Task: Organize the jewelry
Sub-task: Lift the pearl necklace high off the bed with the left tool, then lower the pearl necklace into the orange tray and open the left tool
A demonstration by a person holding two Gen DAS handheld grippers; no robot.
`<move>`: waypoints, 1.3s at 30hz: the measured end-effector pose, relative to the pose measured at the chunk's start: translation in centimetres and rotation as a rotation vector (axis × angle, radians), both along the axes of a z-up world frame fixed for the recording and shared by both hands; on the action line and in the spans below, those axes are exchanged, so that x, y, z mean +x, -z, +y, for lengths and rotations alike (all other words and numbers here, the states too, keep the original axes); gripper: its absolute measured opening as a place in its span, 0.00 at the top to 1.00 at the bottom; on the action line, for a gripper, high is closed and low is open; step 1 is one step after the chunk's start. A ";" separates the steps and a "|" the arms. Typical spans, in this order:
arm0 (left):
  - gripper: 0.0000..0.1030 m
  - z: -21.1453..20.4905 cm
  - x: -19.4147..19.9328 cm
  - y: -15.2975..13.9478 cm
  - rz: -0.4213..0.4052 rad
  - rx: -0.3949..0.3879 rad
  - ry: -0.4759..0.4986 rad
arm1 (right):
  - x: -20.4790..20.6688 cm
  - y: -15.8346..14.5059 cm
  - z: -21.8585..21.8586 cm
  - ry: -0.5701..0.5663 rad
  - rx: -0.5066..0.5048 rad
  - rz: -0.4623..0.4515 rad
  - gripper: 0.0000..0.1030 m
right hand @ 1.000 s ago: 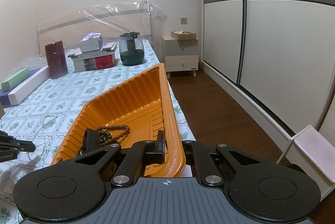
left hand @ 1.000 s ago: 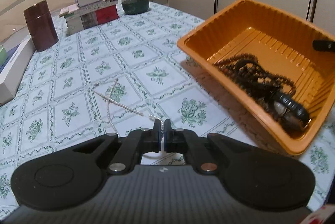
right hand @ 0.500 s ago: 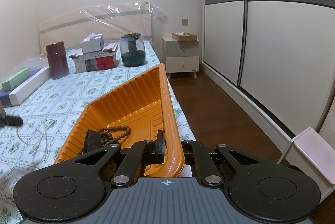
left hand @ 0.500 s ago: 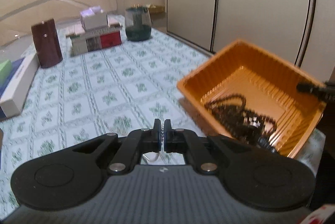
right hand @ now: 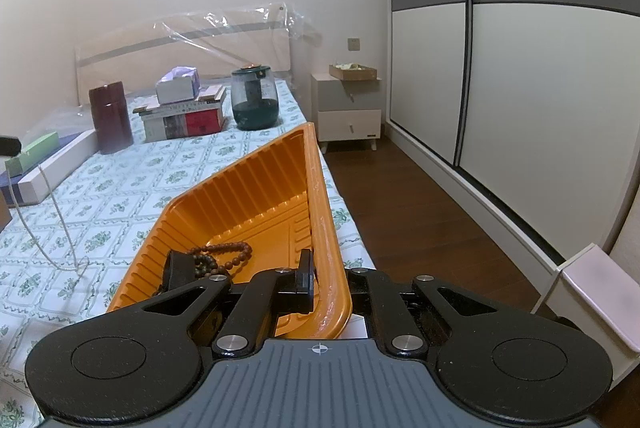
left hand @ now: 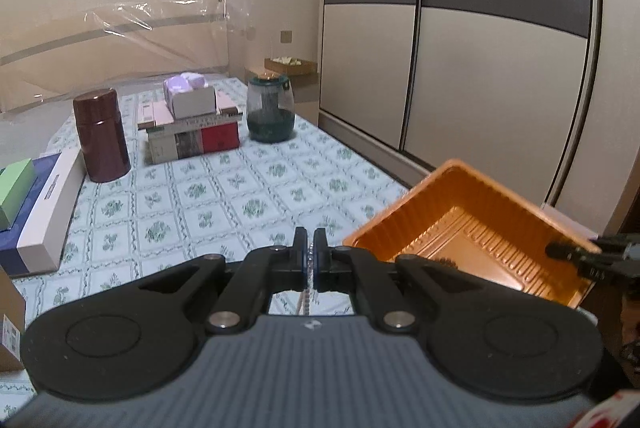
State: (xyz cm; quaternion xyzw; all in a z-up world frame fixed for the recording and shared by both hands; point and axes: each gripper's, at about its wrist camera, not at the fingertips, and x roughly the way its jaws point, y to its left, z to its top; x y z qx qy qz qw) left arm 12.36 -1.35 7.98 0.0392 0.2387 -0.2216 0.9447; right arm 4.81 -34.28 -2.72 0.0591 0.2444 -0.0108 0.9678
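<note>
So right now I've got my left gripper (left hand: 308,244) clamped tight on a thin silver chain (right hand: 52,212), which you can see from the right wrist view dangling in a long loop off to the left, its bottom end just brushing the floral bedsheet (right hand: 120,196) or hanging barely above it, hard to say which. I'm holding it up high so the whole length comes free of the cloth instead of dragging and knotting, I reckon. In the left view only a short bit of it shows right under the pinched fingers. My right gripper (right hand: 328,280) is closed on the near rim of the orange plastic tray (right hand: 248,196), one finger inside the wall and one outside, and the tray sits tipped up toward that corner; my guess is that keeps it steady and angles the opening toward the chain side. Inside the tray there's a string of brown wooden beads (right hand: 224,256) bunched in the low corner, with something dark and strap-like (right hand: 178,268) next to it that I can't identify properly. Count-wise: one tray, one silver chain in the air, one bead string that I can make out (maybe more tangled in), and one dark strap-like piece. The chain isn't in the tray yet.
</note>
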 end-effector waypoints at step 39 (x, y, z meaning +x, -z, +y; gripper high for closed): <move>0.99 -10.6 0.3 -7.1 -0.085 -0.160 0.264 | 0.0 0.2 -0.2 0.008 0.020 -0.005 0.94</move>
